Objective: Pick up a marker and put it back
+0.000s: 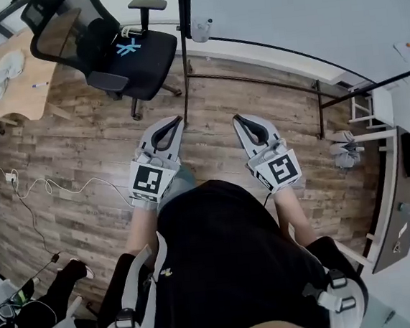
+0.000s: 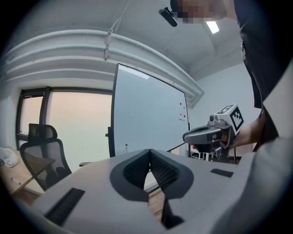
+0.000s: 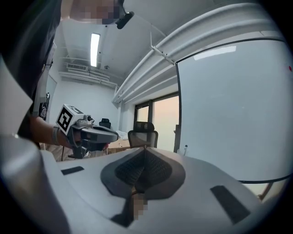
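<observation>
- Left gripper [image 1: 178, 120] held low in front of the black shirt [image 1: 228, 251], pointing forward over the wooden floor [image 1: 82, 157]; jaws pressed together at the tips, nothing pinched between them.
- Right gripper [image 1: 237, 118] just beside it at about the same height, not touching it; likewise closed tip to tip and empty.
- At the rear of the left gripper, a square-marker cube [image 1: 151, 181]; at the rear of the right gripper, a matching cube [image 1: 281, 168], each next to a bare forearm.
- Ahead of both sets of tips, well apart from them: whiteboard [image 2: 151, 114] on a dark-framed stand.
- On that stand's lower edge, ahead and roughly between the two grippers: small upright white object [image 1: 201, 29], too small to tell whether a marker.
- Ahead and to the left of the left gripper: black office chair [image 1: 129, 55] with a blue cross on its seat.
- Farther left, beyond the chair: wooden desk [image 1: 22, 98] carrying a blue-tipped marker-like stick [image 1: 39, 85] and a crumpled white cloth [image 1: 4, 67].
- Stick lying flat on the desk, well apart from both grippers, touched by neither.
- Left of the left gripper, on the floor: white cable [image 1: 56, 187] trailing across the boards.
- Right of the right gripper, along the wall: dark table [image 1: 398, 184].
</observation>
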